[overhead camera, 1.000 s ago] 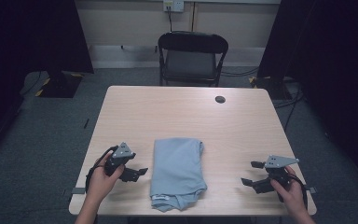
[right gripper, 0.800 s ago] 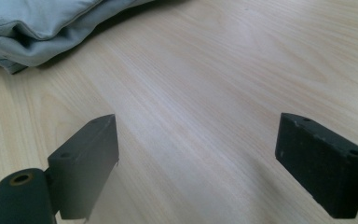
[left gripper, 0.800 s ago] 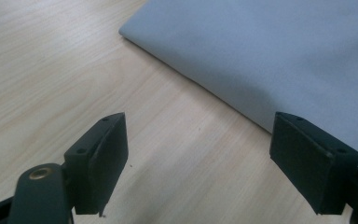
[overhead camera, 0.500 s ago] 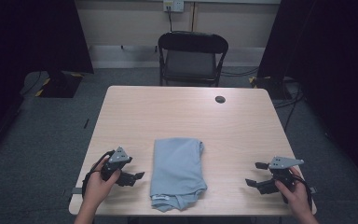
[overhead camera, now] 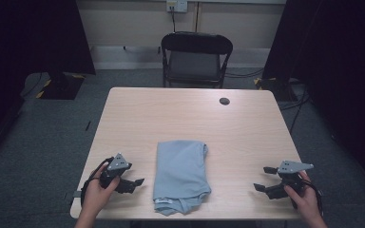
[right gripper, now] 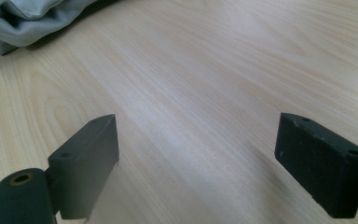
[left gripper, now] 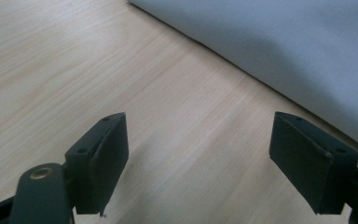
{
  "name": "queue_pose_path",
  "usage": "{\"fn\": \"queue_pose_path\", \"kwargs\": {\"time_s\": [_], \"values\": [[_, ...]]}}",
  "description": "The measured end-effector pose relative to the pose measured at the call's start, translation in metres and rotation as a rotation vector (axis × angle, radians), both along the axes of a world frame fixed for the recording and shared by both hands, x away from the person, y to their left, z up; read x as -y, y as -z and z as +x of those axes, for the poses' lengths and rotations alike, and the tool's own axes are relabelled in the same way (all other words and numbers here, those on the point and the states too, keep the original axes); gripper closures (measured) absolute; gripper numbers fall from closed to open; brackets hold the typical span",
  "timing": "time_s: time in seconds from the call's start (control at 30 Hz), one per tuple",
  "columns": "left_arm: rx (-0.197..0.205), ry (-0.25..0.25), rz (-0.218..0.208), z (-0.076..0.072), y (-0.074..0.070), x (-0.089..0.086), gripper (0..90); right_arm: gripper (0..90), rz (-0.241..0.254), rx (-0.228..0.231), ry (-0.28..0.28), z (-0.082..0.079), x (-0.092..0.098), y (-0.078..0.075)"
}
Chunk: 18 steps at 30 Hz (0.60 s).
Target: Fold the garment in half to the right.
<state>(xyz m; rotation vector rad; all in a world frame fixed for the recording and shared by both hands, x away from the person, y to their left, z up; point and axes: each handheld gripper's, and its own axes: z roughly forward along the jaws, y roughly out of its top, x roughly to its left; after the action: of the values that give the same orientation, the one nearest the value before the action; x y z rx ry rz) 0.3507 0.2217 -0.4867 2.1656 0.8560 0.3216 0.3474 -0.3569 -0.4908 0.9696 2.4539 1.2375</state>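
folded grey cloth lies on the tabletop near its front edge, about midway between both tools. left hand-held gripper sits just left of the cloth, jaws wide, nothing between them, not touching the fabric. right hand-held gripper is well right of the cloth, jaws wide and empty over bare wood. small dark disc far behind the cloth; black chair beyond that.

A light wood table stood on grey carpet, with a black folding chair at its 12 o'clock edge. A pale wall carried a socket at 12 o'clock; dark curtains hung at 3 and 9 o'clock.
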Motion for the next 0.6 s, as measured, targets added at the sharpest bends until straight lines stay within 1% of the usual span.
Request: {"fn": "queue_pose_path", "kwargs": {"time_s": [0.2, 0.6], "values": [[0.009, -0.007, 0.001, -0.004, 0.001, -0.005, 19.7, 13.1, -0.006, -0.007, 0.004, -0.001, 0.005, 0.002], [0.009, -0.032, -0.001, -0.012, 0.008, -0.014, 19.7, 13.1, -0.024, -0.011, 0.019, -0.004, 0.014, 0.006]]}}
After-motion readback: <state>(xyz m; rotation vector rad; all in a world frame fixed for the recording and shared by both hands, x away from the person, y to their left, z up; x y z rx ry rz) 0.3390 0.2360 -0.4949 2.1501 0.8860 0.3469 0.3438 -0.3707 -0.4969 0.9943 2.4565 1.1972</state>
